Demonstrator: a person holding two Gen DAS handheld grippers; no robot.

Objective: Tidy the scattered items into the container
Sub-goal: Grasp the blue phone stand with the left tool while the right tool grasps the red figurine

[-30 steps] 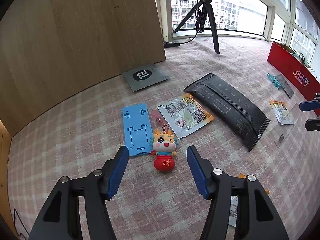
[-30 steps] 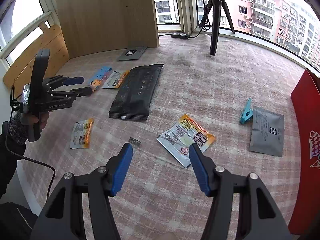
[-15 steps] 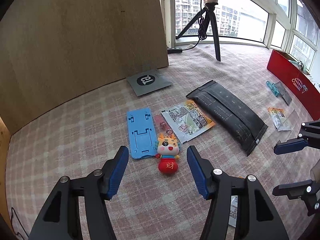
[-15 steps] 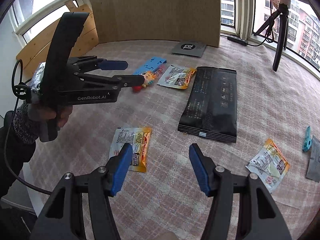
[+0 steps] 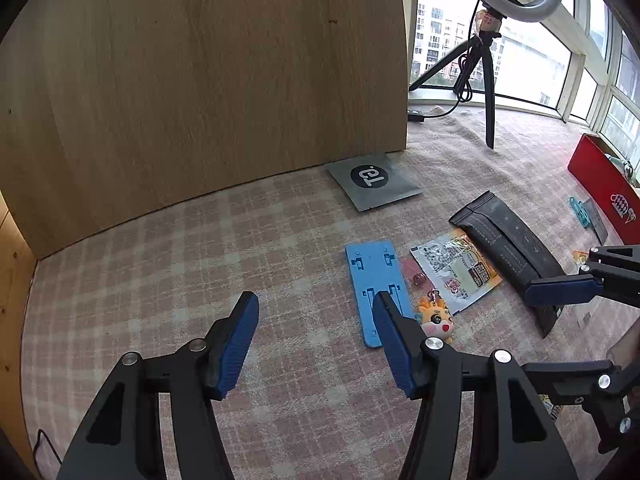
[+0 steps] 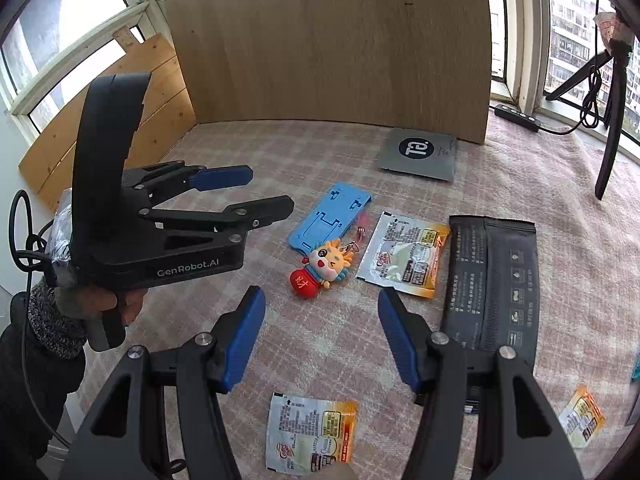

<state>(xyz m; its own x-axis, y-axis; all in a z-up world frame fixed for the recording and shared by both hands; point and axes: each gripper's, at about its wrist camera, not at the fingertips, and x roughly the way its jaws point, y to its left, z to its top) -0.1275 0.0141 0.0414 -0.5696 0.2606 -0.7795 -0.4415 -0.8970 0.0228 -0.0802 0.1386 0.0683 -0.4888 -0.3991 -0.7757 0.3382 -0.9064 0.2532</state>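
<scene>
Up front in the left wrist view, the left gripper (image 5: 316,340) hangs over the checked cloth (image 5: 180,272) with its blue pads spread wide and nothing between them. Just right of its right finger lies a blue phone stand (image 5: 374,280), flat on the cloth, and a small dragon toy (image 5: 434,322) lies touching the stand's near right corner, partly hidden by that finger. A snack packet (image 5: 456,270) lies beside the toy, then a long black pouch (image 5: 508,254) further right. A grey sachet (image 5: 374,184) lies near the foot of the wooden board (image 5: 200,100). At the far right edge stands the red box (image 5: 600,192). The right gripper (image 5: 568,320) reaches in from the right, wide open.

Seen from the right wrist, the right gripper (image 6: 322,336) is also wide open and holds nothing. Beyond its pads lies the dragon toy (image 6: 322,268), its red belly towards the camera, touching the blue phone stand (image 6: 328,216). The snack packet (image 6: 404,256) and black pouch (image 6: 494,284) lie to the right. A second snack packet (image 6: 312,432) lies between the gripper's arms, and a third (image 6: 582,416) at the lower right. The left gripper (image 6: 244,192), held in a hand (image 6: 100,304), hovers at the left, open and empty.
</scene>
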